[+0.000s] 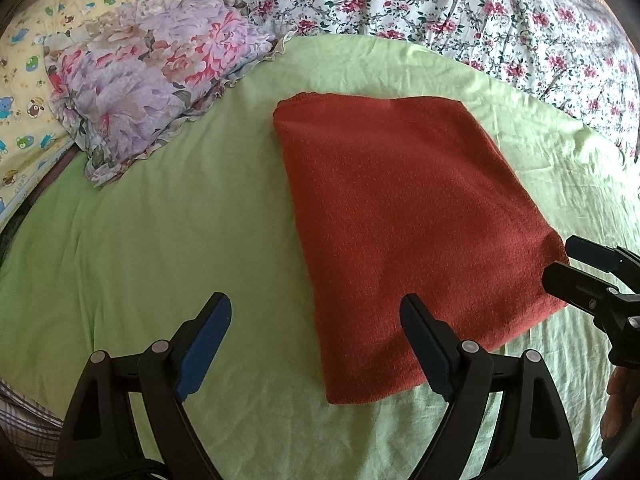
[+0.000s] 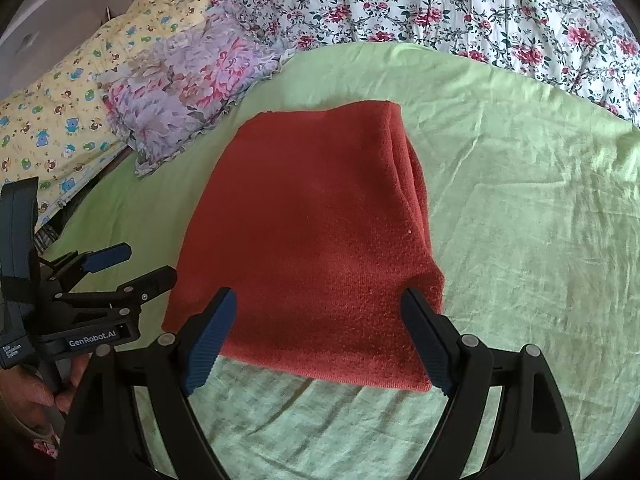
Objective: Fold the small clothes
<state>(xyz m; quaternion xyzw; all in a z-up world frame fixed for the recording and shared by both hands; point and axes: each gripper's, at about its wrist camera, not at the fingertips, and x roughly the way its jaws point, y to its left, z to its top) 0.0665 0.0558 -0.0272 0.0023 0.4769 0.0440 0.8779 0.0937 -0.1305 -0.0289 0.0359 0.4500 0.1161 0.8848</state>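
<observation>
Both the left gripper (image 1: 316,308) and right gripper (image 2: 318,304) hover with jaws wide apart, holding nothing, over the folded red garment (image 1: 400,216) on the green sheet (image 1: 160,220), a floral pillow (image 1: 152,80) nearby.

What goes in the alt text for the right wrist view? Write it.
A folded red cloth lies on a green sheet, with the open right gripper just above its near edge. The left gripper, also open, sits at left.

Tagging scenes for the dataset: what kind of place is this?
Most likely a bedroom, with the work done on a bed: a green sheet under the folded red garment, a floral pillow, and a flowered quilt bunched behind.
</observation>
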